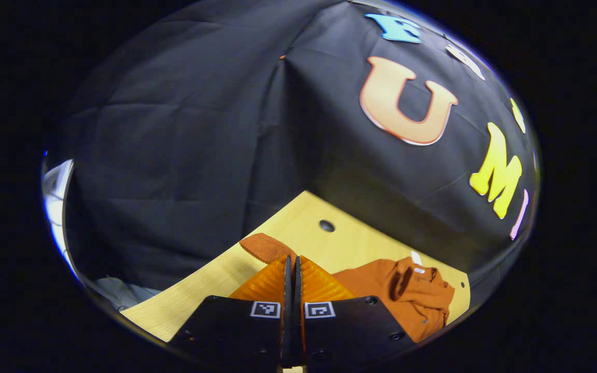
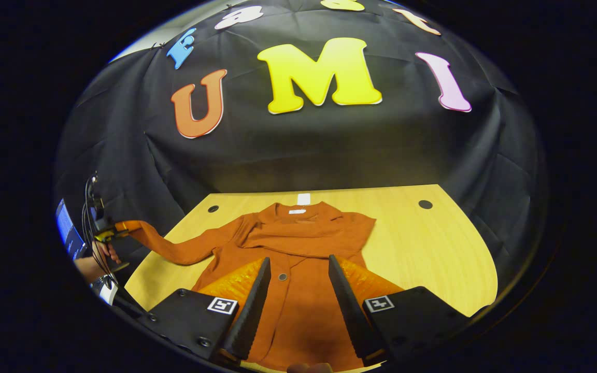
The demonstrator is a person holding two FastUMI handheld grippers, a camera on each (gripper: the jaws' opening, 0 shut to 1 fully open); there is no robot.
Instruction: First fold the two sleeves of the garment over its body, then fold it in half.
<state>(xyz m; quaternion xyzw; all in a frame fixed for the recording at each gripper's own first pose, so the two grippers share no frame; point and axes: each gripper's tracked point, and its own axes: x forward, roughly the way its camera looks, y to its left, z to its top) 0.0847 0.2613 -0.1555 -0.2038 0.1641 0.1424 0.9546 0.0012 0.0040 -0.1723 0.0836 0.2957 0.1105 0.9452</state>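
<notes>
The wooden table (image 2: 433,243) carries the rust-orange garment (image 2: 298,259), spread with its collar toward twelve o'clock in the right gripper view and one sleeve already folded across its chest. Its other sleeve (image 2: 174,246) stretches out toward nine o'clock, lifted off the table edge by the left gripper (image 2: 109,233), whose fingers are pressed together on the cuff (image 1: 265,246). The right gripper (image 2: 294,298) hovers over the garment's lower body at six o'clock, jaws apart and holding nothing.
</notes>
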